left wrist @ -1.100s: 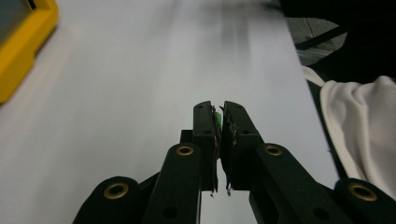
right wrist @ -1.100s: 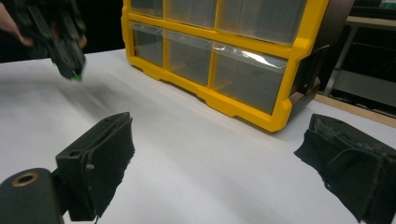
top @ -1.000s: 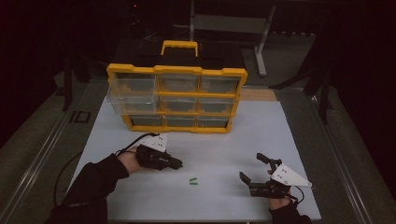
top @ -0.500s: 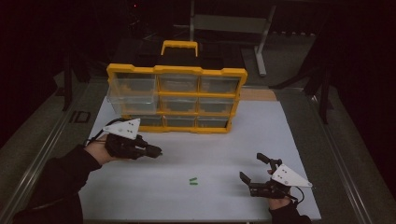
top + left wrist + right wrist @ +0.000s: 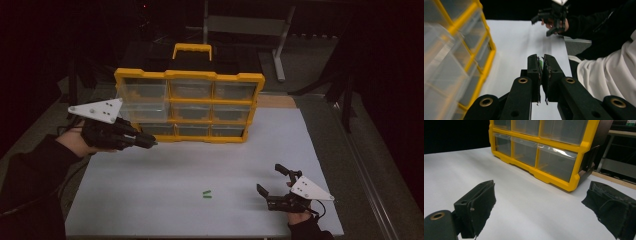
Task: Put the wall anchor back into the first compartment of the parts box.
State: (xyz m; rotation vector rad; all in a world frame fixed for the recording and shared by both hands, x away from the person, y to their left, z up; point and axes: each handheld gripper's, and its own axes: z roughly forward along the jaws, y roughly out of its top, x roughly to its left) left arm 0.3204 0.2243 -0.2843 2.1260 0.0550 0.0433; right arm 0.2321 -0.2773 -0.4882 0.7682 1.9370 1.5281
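My right gripper (image 5: 274, 194) rests low at the near right corner of the white tabletop (image 5: 175, 170), its fingers (image 5: 480, 207) spread wide with nothing between them. A little to its left, two small green pieces (image 5: 206, 194) lie on the bare sheet, closer to that hand than to my other one.

My left gripper (image 5: 145, 142) hangs above the left side of the tabletop, pointing across toward the right. Its fingers (image 5: 534, 71) are pressed together, and in the left gripper view a thin sliver of green (image 5: 540, 64) shows in the seam between the pads — I judge it a third green piece, pinched flat along the length of the fingers.

Beyond, the yellow drawer cabinet (image 5: 190, 80) stands upright at the far side, its clear drawers (image 5: 192, 111) facing me. What matters next is that the cabinet's bottom left corner sits just past and to the far side of my left fingertips — the drawer fronts lie off to one side of them, not straight ahead. So I judge the left hand must swing toward the cabinet before any drawer is in line.
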